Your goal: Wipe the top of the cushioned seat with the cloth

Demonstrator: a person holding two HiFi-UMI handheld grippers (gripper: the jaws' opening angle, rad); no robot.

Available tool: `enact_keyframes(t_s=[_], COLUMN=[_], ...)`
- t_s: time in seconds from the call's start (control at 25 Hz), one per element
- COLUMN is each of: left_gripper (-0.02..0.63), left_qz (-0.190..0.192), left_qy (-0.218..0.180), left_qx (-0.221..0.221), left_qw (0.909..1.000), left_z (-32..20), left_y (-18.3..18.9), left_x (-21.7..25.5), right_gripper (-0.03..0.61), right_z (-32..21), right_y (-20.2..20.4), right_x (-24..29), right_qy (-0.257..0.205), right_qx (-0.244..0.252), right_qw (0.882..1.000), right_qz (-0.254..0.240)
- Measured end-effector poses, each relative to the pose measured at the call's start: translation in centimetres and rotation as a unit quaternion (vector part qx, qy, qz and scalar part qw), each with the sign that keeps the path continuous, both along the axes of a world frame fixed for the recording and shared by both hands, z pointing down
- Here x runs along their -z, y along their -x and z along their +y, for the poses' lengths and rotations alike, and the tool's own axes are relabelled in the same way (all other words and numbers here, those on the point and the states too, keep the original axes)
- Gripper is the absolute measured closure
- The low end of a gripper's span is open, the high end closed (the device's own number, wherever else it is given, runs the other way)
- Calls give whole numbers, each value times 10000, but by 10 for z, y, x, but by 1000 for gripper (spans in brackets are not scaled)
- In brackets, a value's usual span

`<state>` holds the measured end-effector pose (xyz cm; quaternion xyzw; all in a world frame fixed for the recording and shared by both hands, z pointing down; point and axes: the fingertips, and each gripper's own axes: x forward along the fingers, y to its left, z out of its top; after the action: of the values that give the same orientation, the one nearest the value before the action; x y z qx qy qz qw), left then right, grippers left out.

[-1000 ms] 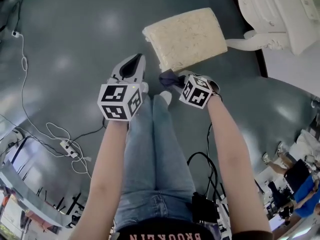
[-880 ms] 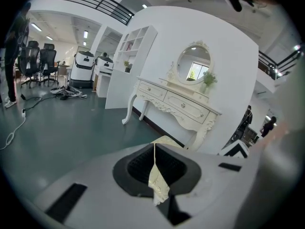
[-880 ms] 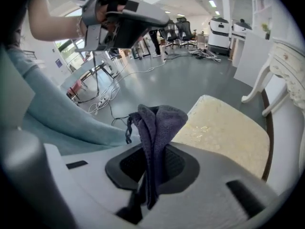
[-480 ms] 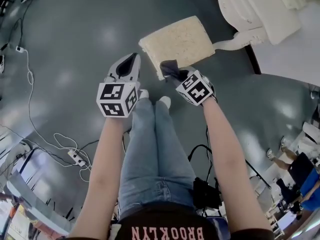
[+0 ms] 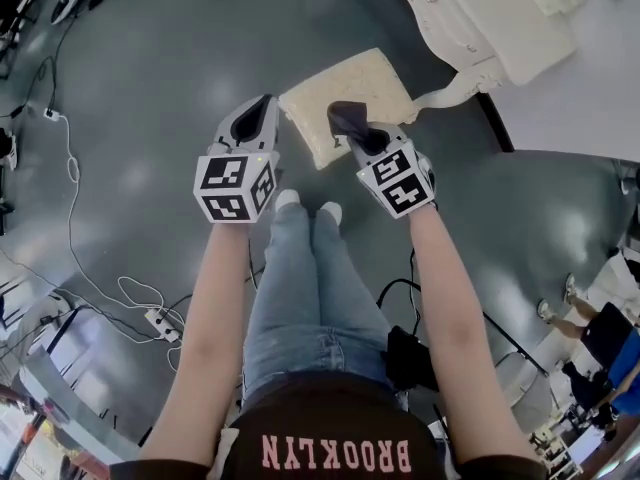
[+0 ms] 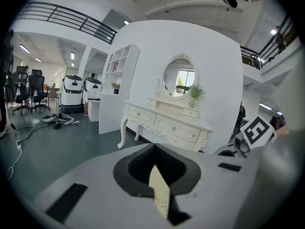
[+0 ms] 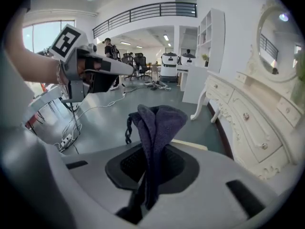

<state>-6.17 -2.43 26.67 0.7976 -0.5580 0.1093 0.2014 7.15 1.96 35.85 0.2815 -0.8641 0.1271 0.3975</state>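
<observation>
My right hand-held gripper [image 5: 360,138] is clamped on a dark, nubbly terry cloth [image 5: 345,118], whose folded bunch stands up out of the jaws. The cushioned seat [image 5: 350,80] lies straight ahead and below, low on the grey floor [image 5: 150,88] beside the white carved dressing table [image 5: 480,18]. It is a cream, coarse-textured pad, roughly rectangular, its long axis running from near left to far right. The cloth hangs over the seat's near edge, so I judge the right arm the nearer. My left hand-held gripper [image 5: 258,116] hovers just off the seat's left corner, jaws together on nothing I can name.
</observation>
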Motion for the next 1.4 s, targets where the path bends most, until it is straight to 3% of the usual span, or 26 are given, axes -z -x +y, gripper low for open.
enact_keyframes(t_s=[0.24,0.68,1.12,1.4], left_gripper=[607,608,609,607], left_qz=[-3,-53,-169,23], left_qy=[-601,-1602,-2253,-2602], left_qx=[-124,-323,-356,-329], left_qw=[9981,9865,9735,9650], left_z=[-9,-3,9,31], left_y=[-14,-32,-38,-43], left_x=[56,155,220,252], right_gripper=[546,546,546,546], right_z=[-11,-17,1,14], right_y=[-12,-54,-82,-103], right_x=[76,202,279,298], right_qy=[-812,-2090,-2615,-3063], right_qx=[-580,-1354,-1810,-2097], right_qw=[9942,9645,9352,9153], right_qz=[-412,-877,-1558,-1563])
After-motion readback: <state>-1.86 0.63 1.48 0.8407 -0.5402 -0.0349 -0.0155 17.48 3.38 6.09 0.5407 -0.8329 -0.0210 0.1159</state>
